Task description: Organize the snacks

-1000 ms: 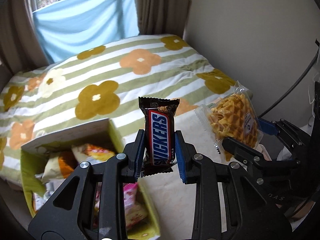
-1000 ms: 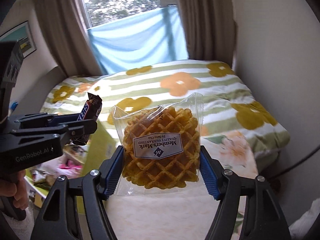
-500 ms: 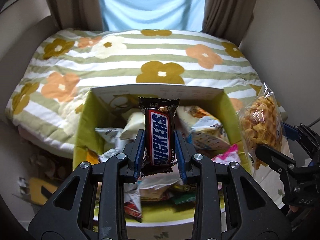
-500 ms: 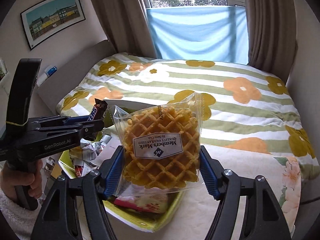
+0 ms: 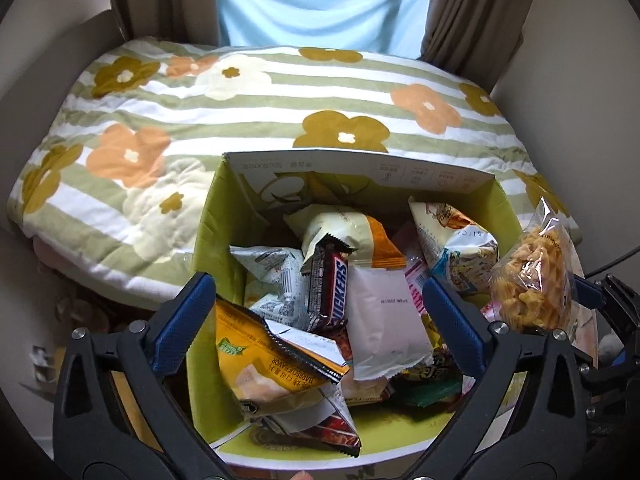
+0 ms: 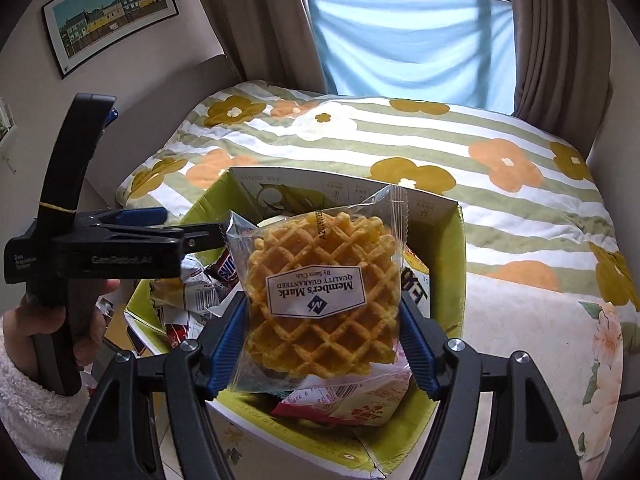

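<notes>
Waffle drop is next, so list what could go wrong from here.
1. The box is heaped; the waffle pack in the right hand-held gripper might slide off the pile and over the rim.
2. The open left hand-held gripper hangs over the Snickers bar and could be bumped.
3. A tight squeeze may crack the waffle.

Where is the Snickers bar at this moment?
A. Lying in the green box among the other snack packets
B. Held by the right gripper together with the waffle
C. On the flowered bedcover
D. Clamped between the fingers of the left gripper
A: the Snickers bar lies loose in the green box among other packets; the left gripper is open above it, and the right gripper holds only the waffle packet.
</notes>
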`<state>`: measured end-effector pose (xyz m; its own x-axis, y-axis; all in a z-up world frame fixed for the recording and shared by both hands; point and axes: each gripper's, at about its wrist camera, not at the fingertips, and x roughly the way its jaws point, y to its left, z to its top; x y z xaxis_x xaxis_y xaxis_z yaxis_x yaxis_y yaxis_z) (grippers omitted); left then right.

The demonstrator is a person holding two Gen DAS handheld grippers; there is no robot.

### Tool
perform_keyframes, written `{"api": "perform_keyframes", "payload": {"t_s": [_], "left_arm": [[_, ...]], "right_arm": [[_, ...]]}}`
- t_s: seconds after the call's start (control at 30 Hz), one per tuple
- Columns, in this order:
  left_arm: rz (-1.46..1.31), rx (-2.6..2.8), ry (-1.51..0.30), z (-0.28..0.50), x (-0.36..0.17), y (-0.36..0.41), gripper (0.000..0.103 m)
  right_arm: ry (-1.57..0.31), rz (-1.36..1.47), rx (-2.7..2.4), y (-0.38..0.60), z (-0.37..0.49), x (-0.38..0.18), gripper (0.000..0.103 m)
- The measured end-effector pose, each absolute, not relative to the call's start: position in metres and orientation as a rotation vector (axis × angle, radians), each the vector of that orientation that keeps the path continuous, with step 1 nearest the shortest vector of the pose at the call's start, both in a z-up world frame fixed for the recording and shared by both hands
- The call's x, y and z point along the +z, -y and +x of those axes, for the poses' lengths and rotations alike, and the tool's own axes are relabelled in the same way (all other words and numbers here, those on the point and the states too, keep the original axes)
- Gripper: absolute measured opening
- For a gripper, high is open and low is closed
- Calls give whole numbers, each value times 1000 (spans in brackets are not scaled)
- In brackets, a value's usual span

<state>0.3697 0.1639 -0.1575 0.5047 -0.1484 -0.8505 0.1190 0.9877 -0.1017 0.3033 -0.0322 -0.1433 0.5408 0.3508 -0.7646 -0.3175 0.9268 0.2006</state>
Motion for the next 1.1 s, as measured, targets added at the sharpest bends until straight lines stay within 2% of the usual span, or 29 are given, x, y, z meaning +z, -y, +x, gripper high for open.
{"api": "perform_keyframes", "payload": {"t_s": [0.27,0.33,0.37,0.4,0.73,0.97,1.1], "left_arm": [[-43,-131,-1019,357,-151,-185,103],[-50,-124,-1011,354,-148,-190,103],[-51,-119,-1008,352,-147,-191,103],[-51,-115,-1005,350,-145,-192,103],[-53,-54,-957,313,-127,-185,103],[-33,-42,-848,265,-79,-148,103],[-26,-48,-728,222,-44,-116,103]], "right_arm": [[-949,7,428,12,298,-152,70],[-949,-3,427,6,297,-153,79],[-938,-13,413,4,296,-153,92],[-918,-28,391,3,294,-152,97],[-855,-3,354,30,274,-137,98],[-753,3,337,70,244,-98,98],[-692,8,294,108,218,-69,98]]}}
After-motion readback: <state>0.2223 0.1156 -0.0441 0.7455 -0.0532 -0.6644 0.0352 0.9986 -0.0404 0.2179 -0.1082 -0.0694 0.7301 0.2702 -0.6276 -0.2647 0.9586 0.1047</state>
